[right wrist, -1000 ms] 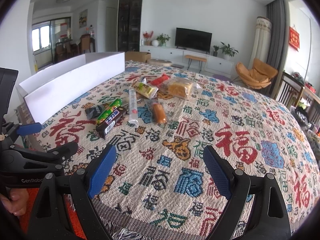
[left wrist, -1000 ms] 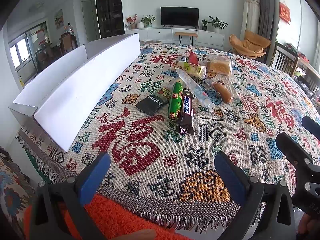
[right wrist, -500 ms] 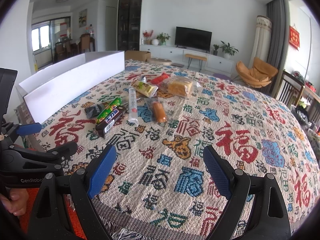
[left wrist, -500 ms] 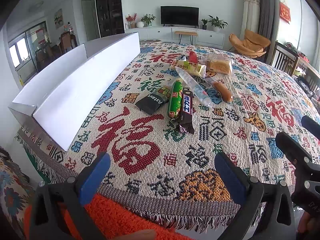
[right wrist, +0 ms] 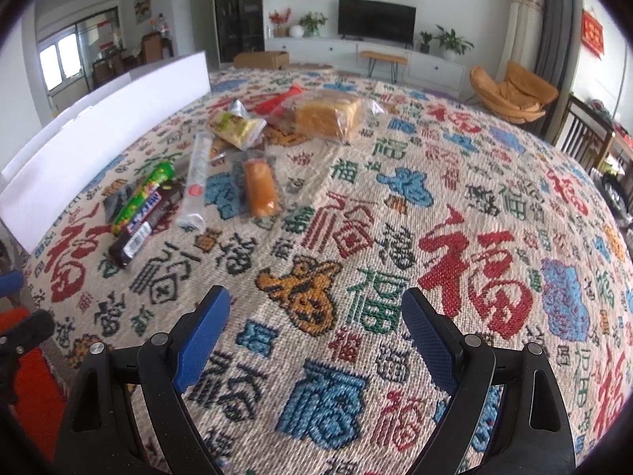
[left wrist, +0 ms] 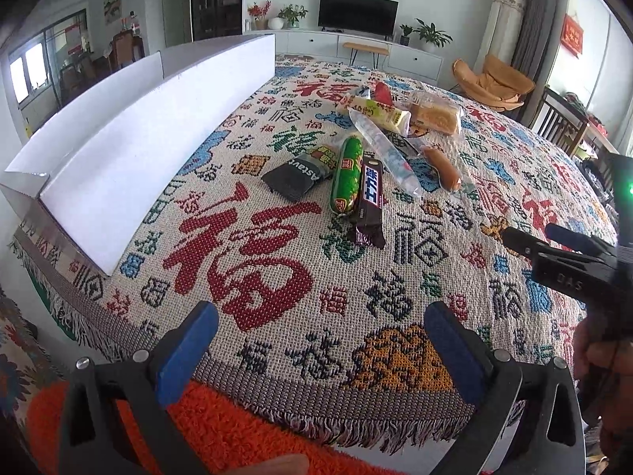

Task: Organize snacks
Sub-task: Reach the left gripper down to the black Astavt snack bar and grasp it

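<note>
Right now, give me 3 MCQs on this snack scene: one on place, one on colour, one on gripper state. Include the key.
1. Where does the white box stand relative to the snacks, in the left wrist view?
A. left of them
B. right of them
C. on top of them

2. What colour is the sausage-shaped stick touching the dark chocolate bar?
A. blue
B. green
C. white

3. What state are the left gripper and right gripper in?
A. both open, empty
B. left shut on a snack
C. both shut

Key: 1 A, the box lines the cloth's left edge. 2 B, its wrapper is green. 3 A, patterned cloth shows between each pair of blue pads.
</note>
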A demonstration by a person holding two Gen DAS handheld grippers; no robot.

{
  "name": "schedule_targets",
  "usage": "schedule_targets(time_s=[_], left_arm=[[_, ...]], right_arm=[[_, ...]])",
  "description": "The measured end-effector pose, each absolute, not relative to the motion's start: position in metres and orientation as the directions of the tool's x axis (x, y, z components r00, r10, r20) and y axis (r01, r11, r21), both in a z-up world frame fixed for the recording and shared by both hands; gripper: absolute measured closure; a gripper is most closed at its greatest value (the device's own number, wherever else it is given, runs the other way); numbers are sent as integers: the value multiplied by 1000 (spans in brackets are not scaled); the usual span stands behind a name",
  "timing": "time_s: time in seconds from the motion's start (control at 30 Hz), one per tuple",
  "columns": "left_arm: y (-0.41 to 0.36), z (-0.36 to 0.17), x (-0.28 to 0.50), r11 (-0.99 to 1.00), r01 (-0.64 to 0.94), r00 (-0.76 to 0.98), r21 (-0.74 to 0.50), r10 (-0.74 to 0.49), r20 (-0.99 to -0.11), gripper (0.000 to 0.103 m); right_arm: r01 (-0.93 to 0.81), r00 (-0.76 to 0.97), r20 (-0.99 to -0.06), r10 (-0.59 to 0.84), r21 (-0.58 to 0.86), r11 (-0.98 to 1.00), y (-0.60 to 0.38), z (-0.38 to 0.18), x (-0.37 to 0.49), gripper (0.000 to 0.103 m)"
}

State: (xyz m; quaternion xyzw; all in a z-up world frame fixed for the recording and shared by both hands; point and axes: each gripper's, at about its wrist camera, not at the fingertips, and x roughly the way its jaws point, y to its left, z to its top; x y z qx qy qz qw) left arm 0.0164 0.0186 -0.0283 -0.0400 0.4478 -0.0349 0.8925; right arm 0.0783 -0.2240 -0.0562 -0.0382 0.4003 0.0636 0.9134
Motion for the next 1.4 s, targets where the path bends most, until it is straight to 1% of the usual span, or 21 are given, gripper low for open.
schedule_targets(time_s=[0.13,0.27,0.3,0.4,0.5,0.6,0.73,0.8,0.93,1.03,1.07,1.1,1.13,1.17,1.3,1.33,1.37,1.4], left_arm=[[27,-36,24,986,22,542,-165,-150,-827,0],[36,-35,38,975,28,504,-222,-206,-839,0],[38,-31,45,978,29,508,-204,-191,-840,0],[45,-17,72,997,-1,542,-75,-62,-838,0],[59,-12,108,999,-51,536,-9,20,-844,0],[65,-21,143,997,-52,510,55,74,-857,0],[48,-47,179,992,44,449,118,86,-890,0],[35,-54,188,986,94,451,137,81,-889,0],[11,-58,210,979,150,445,137,57,-894,0],[3,-59,227,979,162,460,120,33,-887,0],[4,-60,233,982,160,451,101,18,-892,0],[9,-63,240,987,151,427,55,-15,-904,0],[19,-67,246,992,124,383,-16,-63,-922,0],[22,-66,250,994,103,387,-21,-59,-920,0],[19,-66,254,990,140,327,-3,-49,-944,0],[18,-65,253,989,149,318,-1,-49,-947,2],[18,-63,250,987,161,328,-6,-60,-943,7],[17,-60,244,985,175,350,-6,-68,-934,21]], right_arm=[[-106,624,-779,70,5,994,-240,-81,99,12],[-105,638,-767,76,11,994,-242,-78,96,12],[-104,638,-767,70,4,995,-241,-78,95,12],[-96,643,-764,56,-7,995,-240,-78,93,12],[-93,645,-762,56,-5,996,-240,-78,93,12],[-91,647,-761,55,-6,996,-237,-79,96,12],[-91,647,-761,55,-6,996,-237,-80,96,12],[-91,647,-761,56,-5,996,-237,-80,96,11],[-92,646,-761,59,0,996,-237,-79,95,11],[-92,647,-760,60,0,996,-237,-80,96,11],[-92,647,-760,61,1,996,-237,-79,96,11],[-92,646,-761,61,2,996,-237,-79,96,11],[-92,646,-761,61,1,996,-237,-80,96,11],[-92,647,-760,60,0,996,-237,-80,96,11],[-92,646,-761,59,0,996,-237,-79,96,11],[-92,647,-760,60,1,996,-238,-80,97,11],[-92,647,-760,61,2,996,-238,-79,96,11],[-92,647,-760,61,2,996,-237,-79,96,11]])
